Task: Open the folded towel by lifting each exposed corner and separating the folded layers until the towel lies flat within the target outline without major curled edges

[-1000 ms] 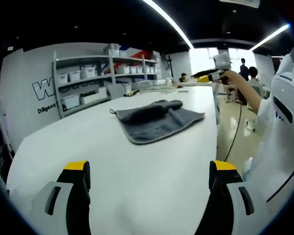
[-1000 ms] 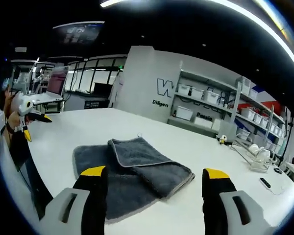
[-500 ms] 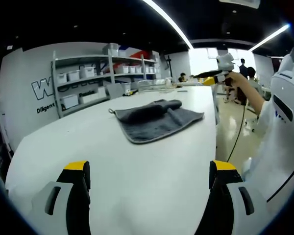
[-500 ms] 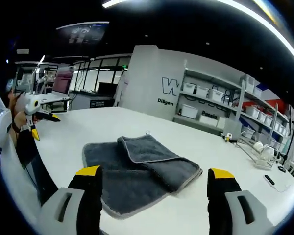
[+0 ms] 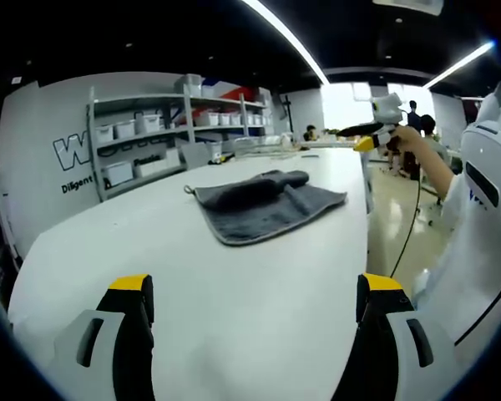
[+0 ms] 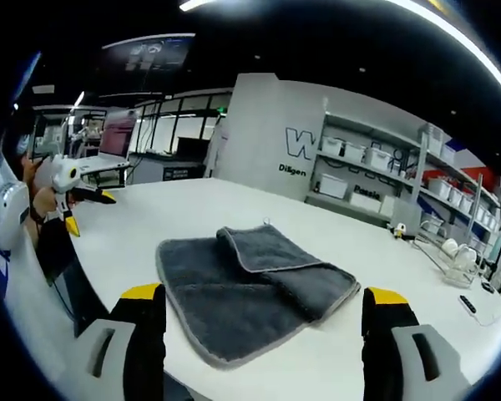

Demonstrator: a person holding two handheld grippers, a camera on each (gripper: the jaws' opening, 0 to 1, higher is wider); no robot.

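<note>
A large white counter (image 5: 234,276) takes most of the left gripper view and it also spreads across the right gripper view (image 6: 334,368). Behind it, on the far side of the room, a white wall with dark letters (image 5: 71,154) stands beside a grey shelf rack (image 5: 142,134) that carries white boxes; the same rack is visible in the right gripper view (image 6: 376,180). The grey towel (image 5: 263,205) lies on the counter, still folded, with one layer turned over the layer below, and it sits toward the far right part of the counter in the left gripper view. In the right gripper view the towel (image 6: 250,288) is much nearer, just beyond the claw tips, and its upper fold lies across the far half of it. The left claw (image 5: 255,305) is wide open, its two yellow-tipped jaws well apart above the bare counter, and it touches nothing. The right claw (image 6: 267,313) is also wide open, with the near edge of the towel between its jaws in the picture, but I cannot tell if it touches the cloth. In the left gripper view the right claw (image 5: 371,138) appears far right, held by a hand (image 5: 405,138). In the right gripper view the left claw (image 6: 71,200) appears far left, near the counter edge.
</note>
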